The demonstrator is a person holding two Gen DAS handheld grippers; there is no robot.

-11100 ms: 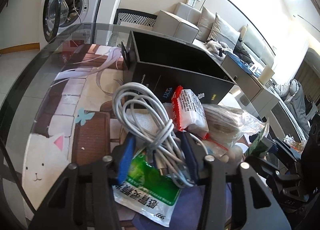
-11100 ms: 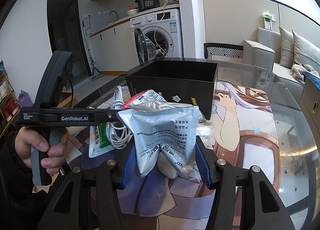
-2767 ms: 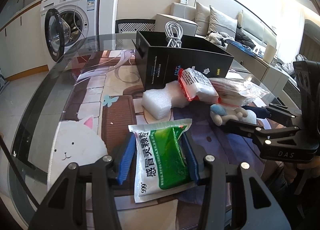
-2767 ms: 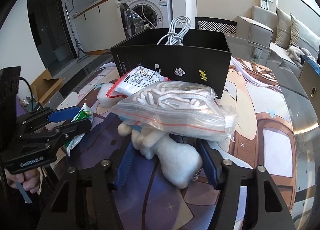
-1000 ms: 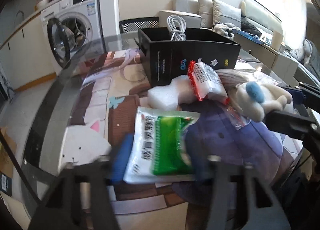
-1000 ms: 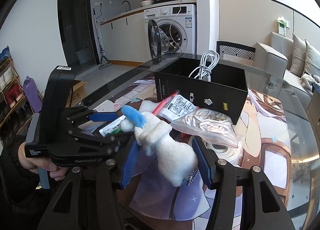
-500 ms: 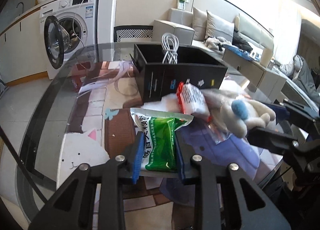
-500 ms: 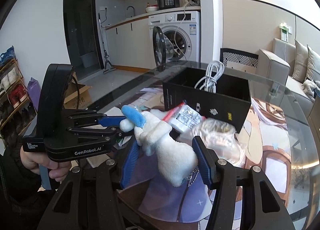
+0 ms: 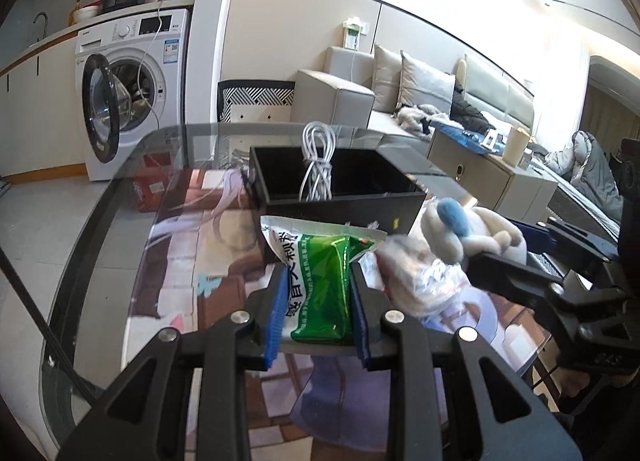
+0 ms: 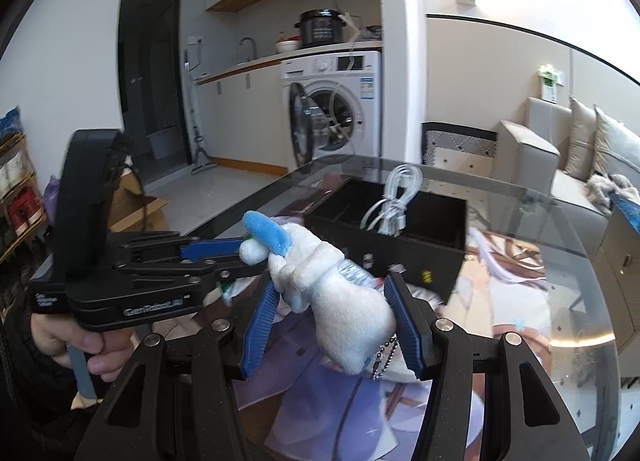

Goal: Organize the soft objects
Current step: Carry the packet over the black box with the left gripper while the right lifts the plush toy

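My left gripper [image 9: 318,281] is shut on a green and white sachet [image 9: 320,281] and holds it above the table, in front of the black box [image 9: 340,203]. My right gripper [image 10: 332,301] is shut on a white plush toy [image 10: 332,297] with a blue ear, also lifted; the toy shows in the left wrist view [image 9: 464,237]. The box [image 10: 400,245] holds a coiled white cable [image 9: 318,159], which also shows in the right wrist view [image 10: 394,201]. A clear bag [image 9: 416,281] lies below the toy, blurred.
The round glass table [image 9: 100,261] has a printed mat [image 10: 500,301] on it. A washing machine [image 9: 128,93] with its door open stands beyond the table's far left. A sofa [image 9: 400,89] and a low cabinet [image 9: 480,173] are behind the box.
Both grippers have risen and moved toward the black box with their loads. The sachet left the table in my left gripper; the plush toy stays in my right gripper.
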